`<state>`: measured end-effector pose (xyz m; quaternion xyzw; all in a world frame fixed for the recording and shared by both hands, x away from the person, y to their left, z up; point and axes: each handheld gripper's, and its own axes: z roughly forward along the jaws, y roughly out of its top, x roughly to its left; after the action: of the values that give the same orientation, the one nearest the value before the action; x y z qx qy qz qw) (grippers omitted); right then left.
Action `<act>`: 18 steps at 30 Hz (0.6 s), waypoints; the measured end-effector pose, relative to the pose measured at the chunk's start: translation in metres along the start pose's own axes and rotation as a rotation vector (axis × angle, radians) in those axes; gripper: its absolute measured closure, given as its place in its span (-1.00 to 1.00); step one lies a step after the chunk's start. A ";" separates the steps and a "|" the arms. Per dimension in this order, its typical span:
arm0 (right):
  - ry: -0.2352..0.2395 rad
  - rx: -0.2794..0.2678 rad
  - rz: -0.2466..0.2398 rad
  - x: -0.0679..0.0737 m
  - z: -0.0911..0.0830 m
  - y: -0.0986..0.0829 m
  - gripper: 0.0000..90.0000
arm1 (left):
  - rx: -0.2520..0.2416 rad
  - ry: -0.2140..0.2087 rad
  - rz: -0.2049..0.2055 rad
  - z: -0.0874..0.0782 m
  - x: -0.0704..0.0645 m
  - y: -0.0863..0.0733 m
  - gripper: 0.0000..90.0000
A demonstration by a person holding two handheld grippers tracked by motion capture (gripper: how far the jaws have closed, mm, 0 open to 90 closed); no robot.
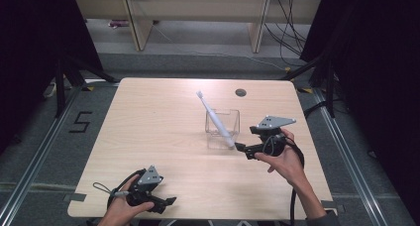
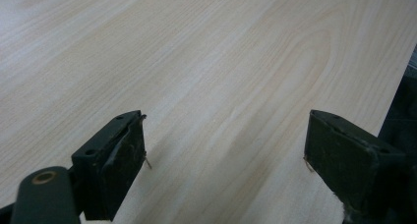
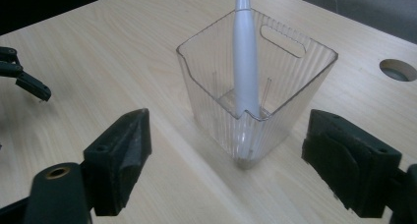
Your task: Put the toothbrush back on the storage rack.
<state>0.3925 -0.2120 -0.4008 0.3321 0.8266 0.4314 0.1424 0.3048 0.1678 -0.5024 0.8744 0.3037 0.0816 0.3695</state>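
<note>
While the right gripper gapes, toothbrush leans in bin.

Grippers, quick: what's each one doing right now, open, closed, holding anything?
Left gripper: open, holding nothing, over bare table.
Right gripper: open, holding nothing, facing the clear container with the toothbrush.

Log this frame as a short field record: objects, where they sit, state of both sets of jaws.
surface: wooden table
container: clear ribbed plastic bin, upright, right of table centre
item: white toothbrush, standing in the bin, leaning against its near corner, head up and tilted away
right gripper: next to the bin's near side, jaws open, holding nothing
left gripper: near the front edge at the left, jaws open over bare wood
table hole: round grommet behind the bin
</note>
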 end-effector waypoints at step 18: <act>-0.017 0.002 0.021 0.000 -0.004 -0.020 -0.63 | 0.000 0.004 0.003 0.000 0.000 0.000 -0.67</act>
<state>0.3818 -0.2230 -0.4142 0.3444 0.8223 0.4294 0.1445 0.3049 0.1677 -0.5022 0.8747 0.3032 0.0837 0.3688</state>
